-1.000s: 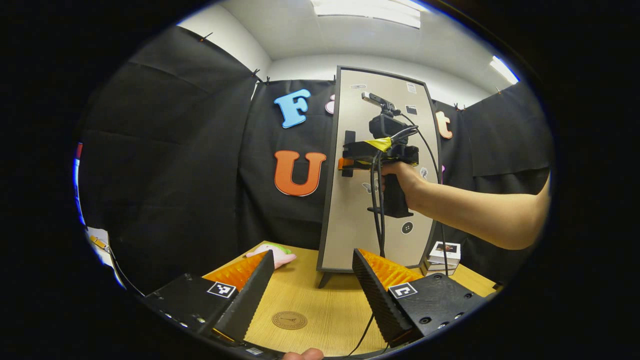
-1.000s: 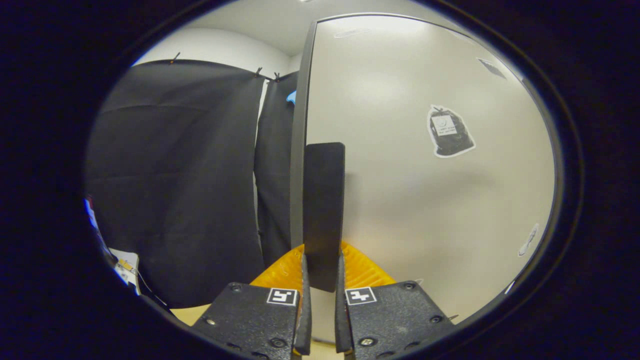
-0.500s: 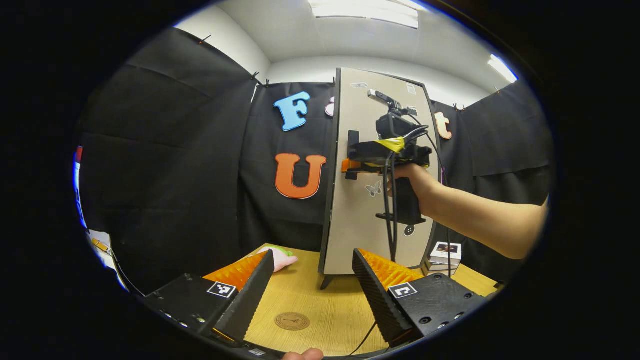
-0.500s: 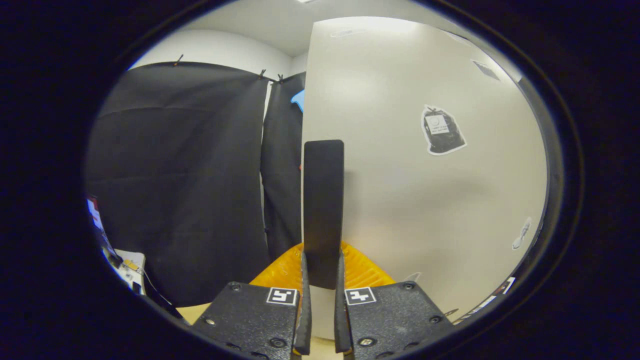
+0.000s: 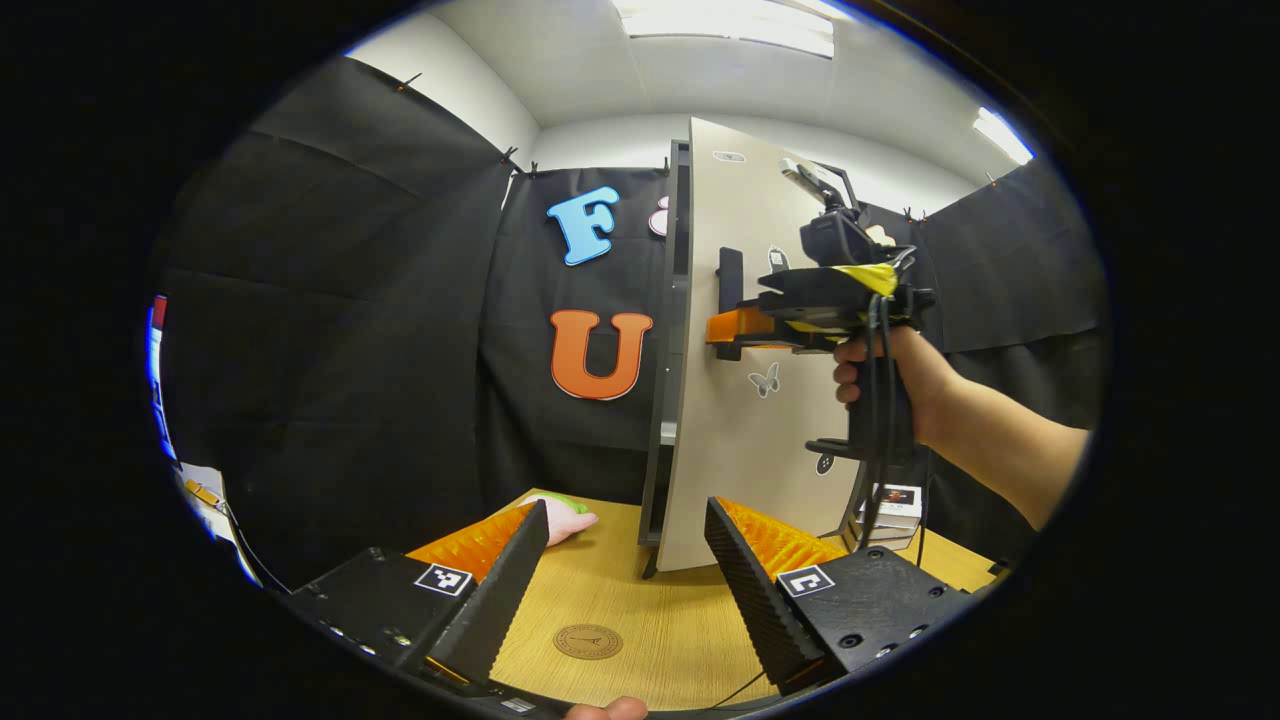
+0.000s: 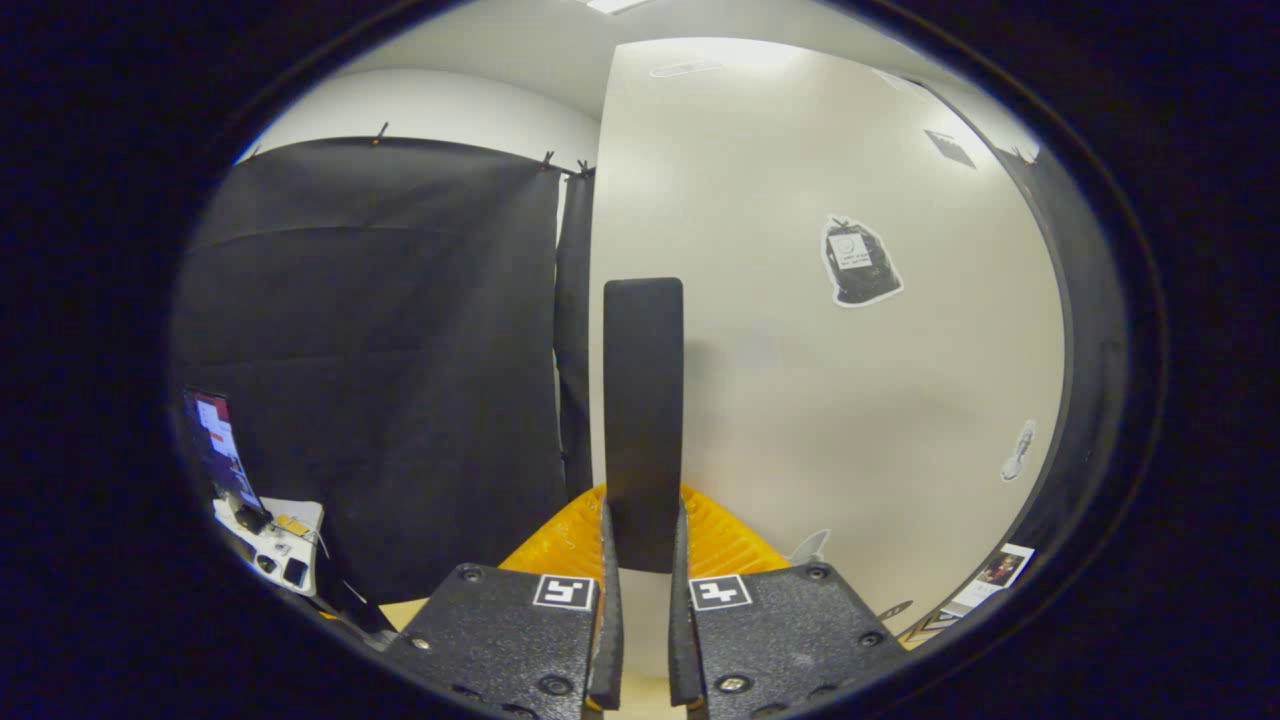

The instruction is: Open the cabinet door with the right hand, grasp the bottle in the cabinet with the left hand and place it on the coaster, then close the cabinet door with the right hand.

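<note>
At the cabinet [image 5: 668,330], which stands upright on the wooden table [image 5: 650,610], the door [image 5: 735,400] hangs partly ajar, its free edge swung out from the dark frame so that a narrow slice of the inside shows beside it. What is in there is too dark and thin to make out, and I cannot tell where the bottle is. The right gripper [image 5: 728,328] is up at the door's black handle [image 5: 730,300], a hand [image 5: 885,375] wrapped round its grip and a bare forearm running off to the side, cables trailing down from it. In the right gripper view, that gripper [image 6: 645,545] has its fingers [image 6: 606,620] pressed in on the handle [image 6: 643,420] from both sides, pinching the upright bar against the pale door [image 6: 800,400]. Small stickers dot the door face.

In front of the cabinet the left gripper [image 5: 625,565] hovers low above the table, its fingers [image 5: 500,590] spread wide with nothing between them. The round coaster [image 5: 588,641] lies flat on the wood near the front of the cabinet, below the gap of those fingers. A pink and green toy [image 5: 562,512] rests on the table to the left of the cabinet's foot, and a small stack of boxes [image 5: 893,505] sits to its right, behind the door.
</note>
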Tool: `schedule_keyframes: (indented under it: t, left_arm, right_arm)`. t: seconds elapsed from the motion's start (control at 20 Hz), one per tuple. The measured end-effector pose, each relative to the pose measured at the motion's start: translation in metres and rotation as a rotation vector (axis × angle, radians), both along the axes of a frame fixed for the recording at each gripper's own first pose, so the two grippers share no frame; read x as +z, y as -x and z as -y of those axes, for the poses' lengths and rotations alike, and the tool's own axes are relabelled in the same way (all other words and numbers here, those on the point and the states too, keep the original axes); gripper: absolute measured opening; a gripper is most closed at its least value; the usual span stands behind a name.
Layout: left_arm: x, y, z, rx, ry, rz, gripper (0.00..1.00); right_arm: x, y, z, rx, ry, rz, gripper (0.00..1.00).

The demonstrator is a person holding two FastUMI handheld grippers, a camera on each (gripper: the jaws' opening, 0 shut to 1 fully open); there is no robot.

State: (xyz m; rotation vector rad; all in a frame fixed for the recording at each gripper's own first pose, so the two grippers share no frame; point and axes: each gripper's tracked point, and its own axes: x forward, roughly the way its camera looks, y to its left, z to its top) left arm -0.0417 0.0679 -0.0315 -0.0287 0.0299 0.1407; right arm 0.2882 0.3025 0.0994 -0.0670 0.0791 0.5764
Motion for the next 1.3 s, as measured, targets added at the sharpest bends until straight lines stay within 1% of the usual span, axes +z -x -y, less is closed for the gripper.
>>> schedule_keyframes:
  t: [0.1, 0.25, 0.35, 0.5, 0.7, 1.05, 1.3]
  left_arm:
    - [-0.002, 0.003, 0.001, -0.004, 0.001, -0.001, 0.95]
    - [-0.004, 0.0, 0.005, -0.014, 0.005, -0.003, 0.95]
    - [-0.002, -0.001, 0.01, -0.023, -0.003, -0.003, 0.95]
    - [-0.005, -0.003, 0.02, -0.043, -0.023, -0.01, 0.95]
    - [-0.002, -0.005, 0.035, -0.073, -0.026, -0.007, 0.95]
    - [0.0, -0.008, 0.063, -0.143, -0.042, -0.003, 0.95]
    - [0.001, -0.009, 0.072, -0.164, -0.034, -0.01, 0.95]
  right_arm:
    - [0.0, -0.002, -0.001, 0.025, -0.006, -0.01, 0.22]
    - [0.001, -0.002, 0.001, 0.039, 0.005, -0.004, 0.22]
    - [0.001, 0.0, 0.0, 0.05, -0.012, -0.012, 0.22]
    - [0.001, 0.0, 0.001, 0.057, -0.015, -0.012, 0.22]
    - [0.003, 0.0, 0.001, 0.058, -0.028, -0.007, 0.22]
    - [0.006, 0.0, 0.004, 0.032, -0.053, -0.006, 0.22]
    - [0.007, -0.001, 0.01, -0.005, -0.052, 0.007, 0.22]
